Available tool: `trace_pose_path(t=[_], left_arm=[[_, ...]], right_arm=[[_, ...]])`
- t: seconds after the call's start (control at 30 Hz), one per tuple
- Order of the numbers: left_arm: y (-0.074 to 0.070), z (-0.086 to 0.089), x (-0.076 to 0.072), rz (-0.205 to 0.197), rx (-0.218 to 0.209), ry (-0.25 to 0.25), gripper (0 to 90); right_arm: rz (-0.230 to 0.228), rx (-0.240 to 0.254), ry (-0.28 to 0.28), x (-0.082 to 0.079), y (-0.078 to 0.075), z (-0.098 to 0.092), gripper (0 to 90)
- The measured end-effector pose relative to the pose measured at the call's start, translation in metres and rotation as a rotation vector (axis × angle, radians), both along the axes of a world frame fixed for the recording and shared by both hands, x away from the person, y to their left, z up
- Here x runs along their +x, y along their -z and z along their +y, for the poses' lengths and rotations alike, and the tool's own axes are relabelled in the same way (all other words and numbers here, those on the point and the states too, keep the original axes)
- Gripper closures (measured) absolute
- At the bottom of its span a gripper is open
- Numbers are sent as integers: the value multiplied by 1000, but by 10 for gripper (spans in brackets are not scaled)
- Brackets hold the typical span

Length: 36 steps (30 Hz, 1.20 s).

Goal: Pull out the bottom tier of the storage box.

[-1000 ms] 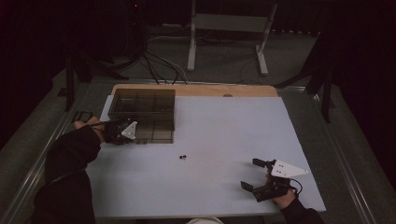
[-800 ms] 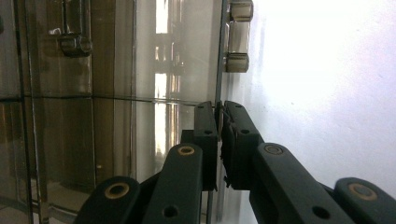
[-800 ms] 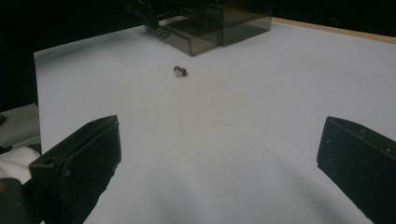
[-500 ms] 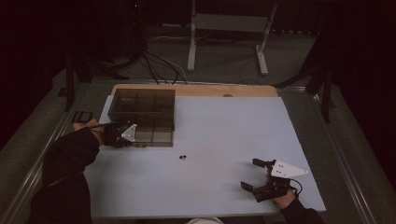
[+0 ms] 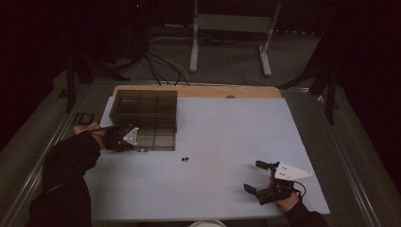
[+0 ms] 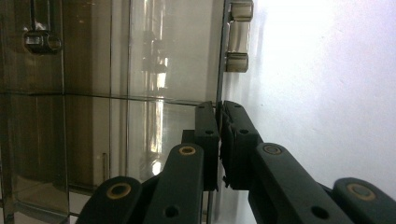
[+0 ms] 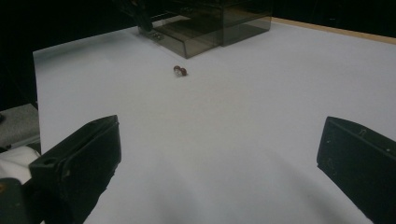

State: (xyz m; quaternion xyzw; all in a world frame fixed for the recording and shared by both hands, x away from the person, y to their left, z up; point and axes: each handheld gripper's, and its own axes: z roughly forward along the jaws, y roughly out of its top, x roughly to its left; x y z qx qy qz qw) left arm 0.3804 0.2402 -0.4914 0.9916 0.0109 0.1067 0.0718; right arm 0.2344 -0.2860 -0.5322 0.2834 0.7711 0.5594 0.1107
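The left claw (image 6: 219, 140) pinches the front edge of the compartment box (image 6: 116, 70), jaws pressed together.

The right gripper (image 7: 219, 163) stood with jaws wide apart over the white table (image 7: 261, 93), facing a small reddish piece (image 7: 180, 71) near the smoky compartment box (image 7: 210, 23).

Bare white table (image 5: 246, 137) lies open between the smoky compartment box (image 5: 144, 118) and a small dark object (image 5: 185, 159).
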Motion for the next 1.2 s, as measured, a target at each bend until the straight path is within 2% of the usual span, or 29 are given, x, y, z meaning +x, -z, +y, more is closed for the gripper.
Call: trace_pose_path(t=[0.5,0.6,0.77,0.9,1.0,1.07,1.13,1.2], left_arm=[[0,3,1,17,-30,-38,860],[0,4,2,29,-45,-78,849],[-1,7,0,38,-59,-105,821],[-4,9,0,53,-106,-158,781],[-7,11,2,79,-155,-228,748],[-9,13,2,105,-209,-254,749],[-11,14,3,125,-234,-303,748],[-12,16,4,131,-251,-328,748]], right_arm=[[2,-2,-1,0,0,0,0],[2,-2,0,0,0,0,0],[3,-5,-3,0,0,0,0],[5,-3,-1,0,0,0,0],[2,-8,-3,0,1,0,0],[3,-8,-3,0,1,0,0],[2,-10,-4,0,1,0,0],[6,-11,-4,1,1,0,0]])
